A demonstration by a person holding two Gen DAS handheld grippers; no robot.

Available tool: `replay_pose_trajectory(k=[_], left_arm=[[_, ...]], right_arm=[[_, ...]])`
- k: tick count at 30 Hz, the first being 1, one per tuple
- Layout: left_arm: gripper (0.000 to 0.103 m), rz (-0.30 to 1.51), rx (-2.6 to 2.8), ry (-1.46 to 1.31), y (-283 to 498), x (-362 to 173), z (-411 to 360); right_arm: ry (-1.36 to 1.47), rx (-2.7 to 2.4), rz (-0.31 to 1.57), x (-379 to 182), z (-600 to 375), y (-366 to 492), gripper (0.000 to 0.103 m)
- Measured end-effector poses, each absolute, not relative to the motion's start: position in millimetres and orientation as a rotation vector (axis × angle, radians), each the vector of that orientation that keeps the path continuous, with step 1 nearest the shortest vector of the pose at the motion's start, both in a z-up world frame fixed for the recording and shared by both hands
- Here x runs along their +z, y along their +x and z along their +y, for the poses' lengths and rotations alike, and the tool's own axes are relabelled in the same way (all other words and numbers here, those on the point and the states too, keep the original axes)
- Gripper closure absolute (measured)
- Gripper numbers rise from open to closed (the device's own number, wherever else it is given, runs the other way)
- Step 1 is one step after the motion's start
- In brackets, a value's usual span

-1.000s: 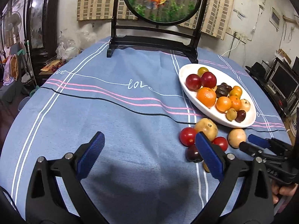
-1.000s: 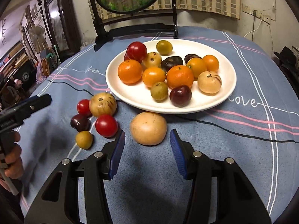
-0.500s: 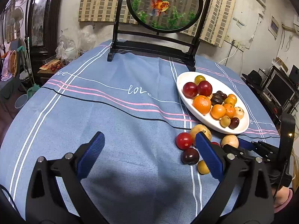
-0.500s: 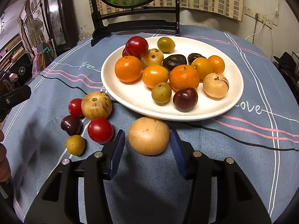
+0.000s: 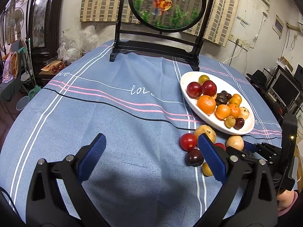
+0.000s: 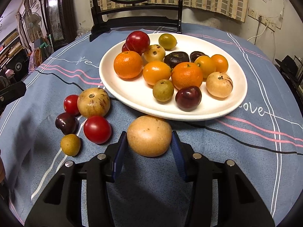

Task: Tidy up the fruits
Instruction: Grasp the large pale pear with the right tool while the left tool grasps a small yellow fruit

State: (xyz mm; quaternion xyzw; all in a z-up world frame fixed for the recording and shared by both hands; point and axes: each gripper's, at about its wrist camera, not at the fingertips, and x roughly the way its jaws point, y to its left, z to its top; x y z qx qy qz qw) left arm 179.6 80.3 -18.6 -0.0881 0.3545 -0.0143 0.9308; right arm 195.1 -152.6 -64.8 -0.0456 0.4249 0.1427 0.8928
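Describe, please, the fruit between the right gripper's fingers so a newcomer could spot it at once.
Find the white plate of fruit on the blue tablecloth. Just off its near rim, alone on the cloth, lies a large tan fruit, flanked by the right gripper. Unlike the striped tan fruit to its left, its skin is plain.

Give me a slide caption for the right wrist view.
Right gripper closing around a tan fruit beside the filled white plate.

The left gripper (image 5: 151, 156) hovers wide open over a blue striped tabletop (image 5: 113, 113). To its right, a white plate (image 5: 191, 102) holds mixed fruit. Loose fruit lies just before the plate, including a red tomato (image 5: 188, 141) and a dark plum (image 5: 194, 157). The right gripper (image 5: 244, 147) reaches a tan fruit (image 5: 234, 142) there.
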Motion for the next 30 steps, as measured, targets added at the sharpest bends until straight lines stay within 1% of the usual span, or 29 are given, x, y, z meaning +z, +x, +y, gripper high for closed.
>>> replay_pose_trajectory(k=[9, 16, 18, 20, 22, 23, 24, 26, 27, 28, 29, 30], left_arm=[[0.004, 0.744, -0.012, -0.171, 184, -24, 81], [0.004, 0.760, -0.048, -0.128, 185, -28, 70], [0.007, 0.796, -0.146, -0.139, 185, -30, 64], [0.019, 0.815, -0.222, -0.153, 182, -31, 58], [0.027, 0.825, -0.250, -0.148, 175, -33, 48], [0.028, 0.835, -0.262, -0.144, 172, -35, 42], [0.034, 0.844, -0.272, -0.137, 168, -37, 36], [0.050, 0.861, -0.274, -0.102, 164, -42, 19], [0.053, 0.874, -0.273, -0.086, 163, -45, 10], [0.060, 0.884, -0.275, -0.084, 163, -47, 6], [0.064, 0.898, -0.277, -0.083, 164, -49, 1], [0.064, 0.909, -0.279, -0.083, 165, -51, -4]], right_arm=[[-0.039, 0.314, 0.893, -61, -162, 186, 0.057], [0.016, 0.324, 0.841, -46, -178, 167, 0.057], [0.029, 0.320, 0.828, -43, -184, 162, 0.057], [0.040, 0.319, 0.819, -40, -189, 159, 0.057], [0.052, 0.320, 0.805, -36, -195, 155, 0.057], [0.056, 0.321, 0.800, -35, -197, 154, 0.057], [0.059, 0.320, 0.795, -33, -200, 152, 0.057], [0.072, 0.320, 0.789, -31, -205, 151, 0.057], [0.078, 0.321, 0.787, -30, -206, 151, 0.057], [0.084, 0.320, 0.785, -29, -208, 150, 0.057], [0.086, 0.317, 0.785, -28, -210, 150, 0.057], [0.089, 0.313, 0.784, -28, -211, 149, 0.057]])
